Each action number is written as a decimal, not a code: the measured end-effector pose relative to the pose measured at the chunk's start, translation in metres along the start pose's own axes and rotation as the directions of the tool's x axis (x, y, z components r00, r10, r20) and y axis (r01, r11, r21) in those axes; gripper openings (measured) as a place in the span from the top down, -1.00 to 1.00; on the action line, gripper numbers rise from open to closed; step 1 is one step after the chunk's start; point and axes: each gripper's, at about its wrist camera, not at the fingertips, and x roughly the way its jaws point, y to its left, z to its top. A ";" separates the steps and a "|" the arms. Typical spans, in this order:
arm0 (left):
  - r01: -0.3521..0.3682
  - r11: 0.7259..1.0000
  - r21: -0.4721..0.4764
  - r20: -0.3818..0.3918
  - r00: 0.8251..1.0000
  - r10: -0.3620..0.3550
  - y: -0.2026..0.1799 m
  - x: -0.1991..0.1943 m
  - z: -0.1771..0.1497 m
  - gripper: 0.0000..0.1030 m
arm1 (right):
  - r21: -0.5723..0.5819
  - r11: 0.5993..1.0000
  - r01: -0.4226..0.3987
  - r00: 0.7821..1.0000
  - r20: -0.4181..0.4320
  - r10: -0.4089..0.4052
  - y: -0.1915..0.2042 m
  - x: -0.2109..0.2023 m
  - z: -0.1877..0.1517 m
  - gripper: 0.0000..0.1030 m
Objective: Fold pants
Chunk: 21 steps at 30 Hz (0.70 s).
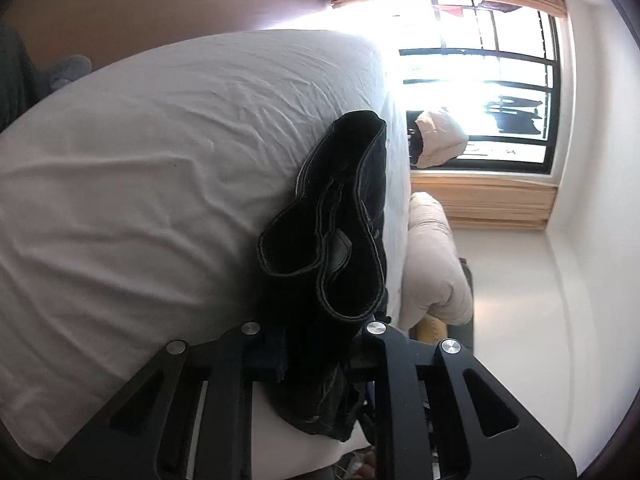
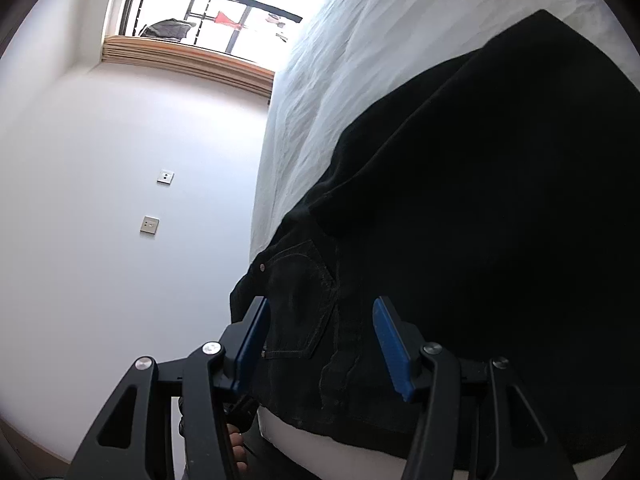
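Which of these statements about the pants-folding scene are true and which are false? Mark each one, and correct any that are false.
1. The pants are black. True.
2. The pants lie on a wooden floor. False: they lie on a bed with a white sheet.
3. The right tool is open, its blue pads on either side of the denim near a back pocket. True.
4. The left tool is open and far from the pants. False: it is shut on a bunched part of them.
5. A window with dark bars shows in the right wrist view. True.
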 end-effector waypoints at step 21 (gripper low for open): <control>-0.066 0.908 0.413 0.016 0.998 0.065 -0.135 0.016 -0.036 0.75 | 0.063 0.996 0.065 0.974 -0.220 -0.050 -0.001 0.089 0.032 0.30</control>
